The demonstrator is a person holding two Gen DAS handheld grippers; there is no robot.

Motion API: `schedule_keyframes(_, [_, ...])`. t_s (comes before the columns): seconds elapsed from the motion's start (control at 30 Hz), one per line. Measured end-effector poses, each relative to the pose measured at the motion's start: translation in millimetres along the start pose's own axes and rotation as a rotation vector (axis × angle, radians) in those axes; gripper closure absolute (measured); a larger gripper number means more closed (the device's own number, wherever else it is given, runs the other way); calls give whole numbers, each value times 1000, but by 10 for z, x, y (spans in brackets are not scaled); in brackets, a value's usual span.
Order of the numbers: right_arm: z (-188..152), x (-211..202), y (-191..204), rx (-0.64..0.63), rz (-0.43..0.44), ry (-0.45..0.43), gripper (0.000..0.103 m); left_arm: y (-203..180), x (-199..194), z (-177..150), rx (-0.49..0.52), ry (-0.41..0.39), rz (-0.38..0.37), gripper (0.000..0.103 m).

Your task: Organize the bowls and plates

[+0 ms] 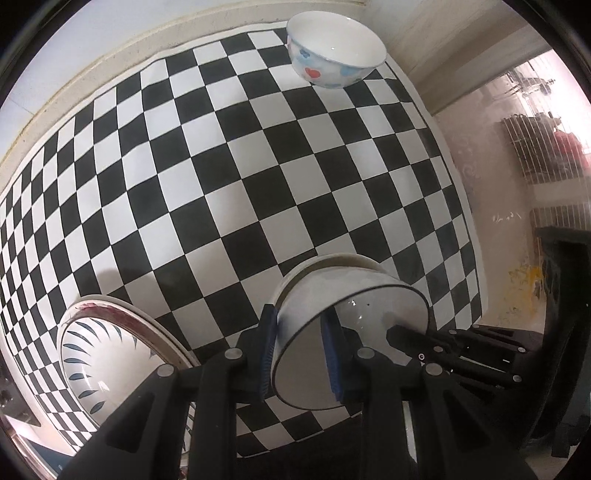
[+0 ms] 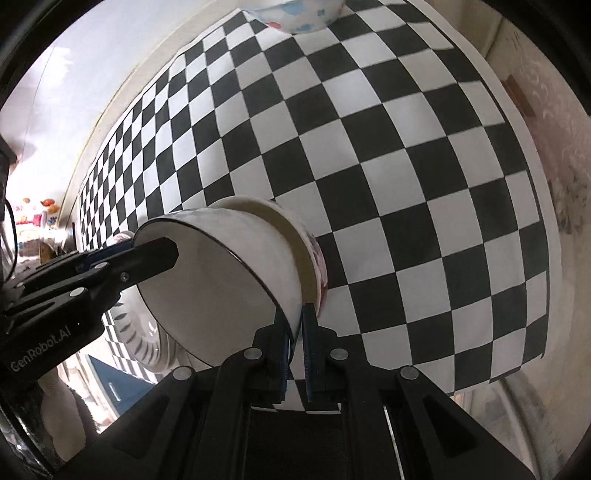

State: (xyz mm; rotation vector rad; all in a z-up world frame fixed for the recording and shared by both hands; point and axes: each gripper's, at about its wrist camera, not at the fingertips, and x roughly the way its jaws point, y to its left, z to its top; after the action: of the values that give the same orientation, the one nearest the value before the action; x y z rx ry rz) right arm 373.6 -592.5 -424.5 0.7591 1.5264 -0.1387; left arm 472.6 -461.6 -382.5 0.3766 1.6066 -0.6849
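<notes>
A white bowl with a thin dark rim (image 1: 332,291) (image 2: 255,258) sits nested in a second bowl with a red pattern (image 2: 317,258), and the pair hangs tilted over the checkered cloth (image 1: 258,166) (image 2: 406,184). My left gripper (image 1: 300,352) (image 2: 144,247) is shut on one side of the white bowl's rim, one blue pad inside and one outside. On the opposite side of the rim my right gripper (image 2: 295,350) (image 1: 413,338) is shut too. A white bowl with red and blue hearts (image 1: 332,51) (image 2: 295,14) stands at the cloth's far edge.
A large bowl with blue leaf marks (image 1: 107,354) (image 2: 140,332) stands on the cloth near the left gripper. The cloth ends at a pale wall strip on the far side. A wire rack (image 1: 535,155) stands off the table to the right.
</notes>
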Motion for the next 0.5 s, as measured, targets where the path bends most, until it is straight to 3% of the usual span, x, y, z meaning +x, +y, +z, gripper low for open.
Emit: schedule_keyframes(0.5, [118, -17, -14, 54, -12, 43, 92, 102, 176, 34, -30, 68, 11, 81])
